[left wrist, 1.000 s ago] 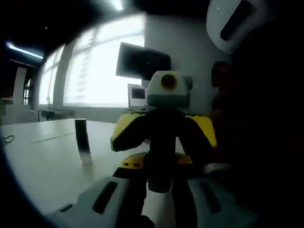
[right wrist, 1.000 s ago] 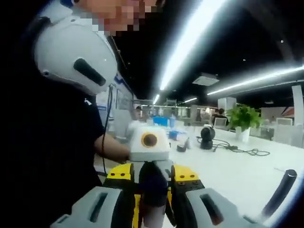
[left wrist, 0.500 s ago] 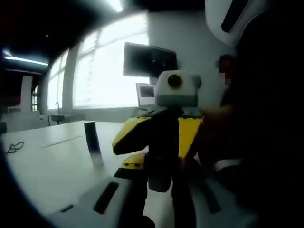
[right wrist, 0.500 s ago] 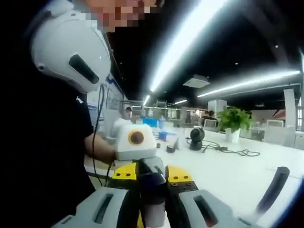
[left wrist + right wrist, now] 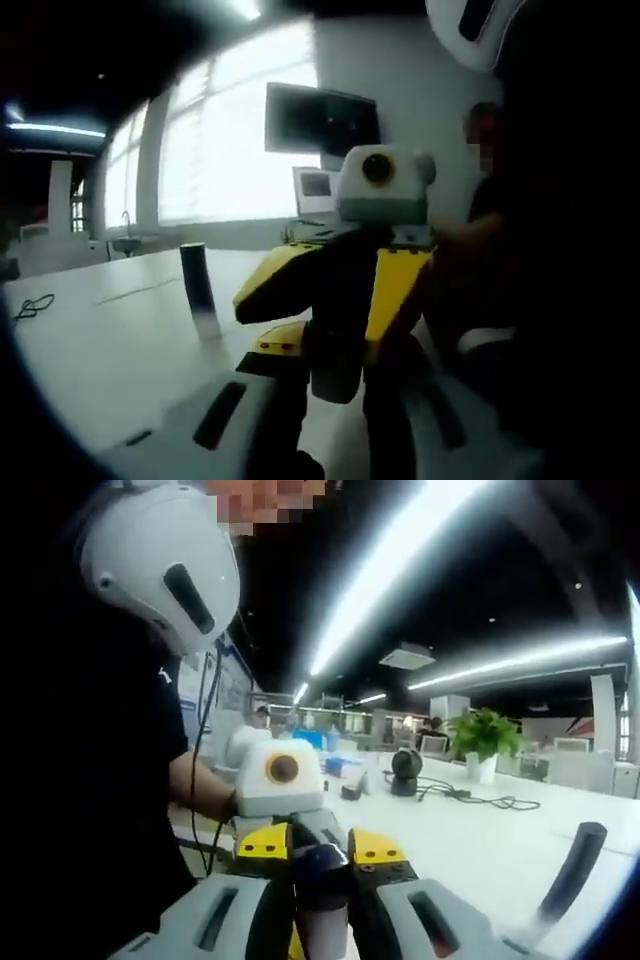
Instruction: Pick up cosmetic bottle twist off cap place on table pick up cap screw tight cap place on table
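Right gripper view, right tongs (image 5: 322, 900) apparently clamping bottle (image 5: 322, 905)

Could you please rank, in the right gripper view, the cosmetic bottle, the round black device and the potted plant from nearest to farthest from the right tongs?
1. Cosmetic bottle, clamped between the right tongs.
2. Round black device, mid-table, ahead.
3. Potted plant, far side, right of the device.
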A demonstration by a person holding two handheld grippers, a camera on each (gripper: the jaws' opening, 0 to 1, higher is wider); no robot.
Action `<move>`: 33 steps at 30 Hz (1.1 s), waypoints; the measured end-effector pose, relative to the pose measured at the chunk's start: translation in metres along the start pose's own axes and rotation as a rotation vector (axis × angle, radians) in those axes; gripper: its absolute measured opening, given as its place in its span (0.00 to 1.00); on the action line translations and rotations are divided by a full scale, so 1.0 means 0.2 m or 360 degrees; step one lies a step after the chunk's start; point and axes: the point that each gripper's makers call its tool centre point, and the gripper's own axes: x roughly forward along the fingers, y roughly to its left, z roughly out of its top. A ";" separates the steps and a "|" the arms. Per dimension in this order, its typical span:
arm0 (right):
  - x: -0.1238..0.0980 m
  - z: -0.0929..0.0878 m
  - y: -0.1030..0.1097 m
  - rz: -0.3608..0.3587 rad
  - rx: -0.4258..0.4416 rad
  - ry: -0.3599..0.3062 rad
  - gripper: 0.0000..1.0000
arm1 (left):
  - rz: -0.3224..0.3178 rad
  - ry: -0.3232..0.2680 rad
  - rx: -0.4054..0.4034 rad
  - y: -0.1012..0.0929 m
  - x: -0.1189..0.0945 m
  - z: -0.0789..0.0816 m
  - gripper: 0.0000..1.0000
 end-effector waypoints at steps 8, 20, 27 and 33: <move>0.00 -0.01 -0.04 -0.0025 0.0024 -0.0008 0.13 | 0.0045 -0.0027 -0.0069 0.03 0.00 -0.01 0.11; 0.00 0.00 -0.10 -0.0125 0.0089 -0.0077 0.13 | 0.0154 0.0047 -0.0080 0.08 -0.02 -0.11 0.14; 0.02 0.01 -0.15 -0.0200 0.0094 -0.0094 0.13 | 0.0265 0.0054 -0.0069 0.14 -0.05 -0.12 0.15; 0.04 0.00 -0.20 -0.0259 0.0175 -0.0087 0.13 | 0.0366 0.0002 -0.0075 0.18 -0.09 -0.10 0.14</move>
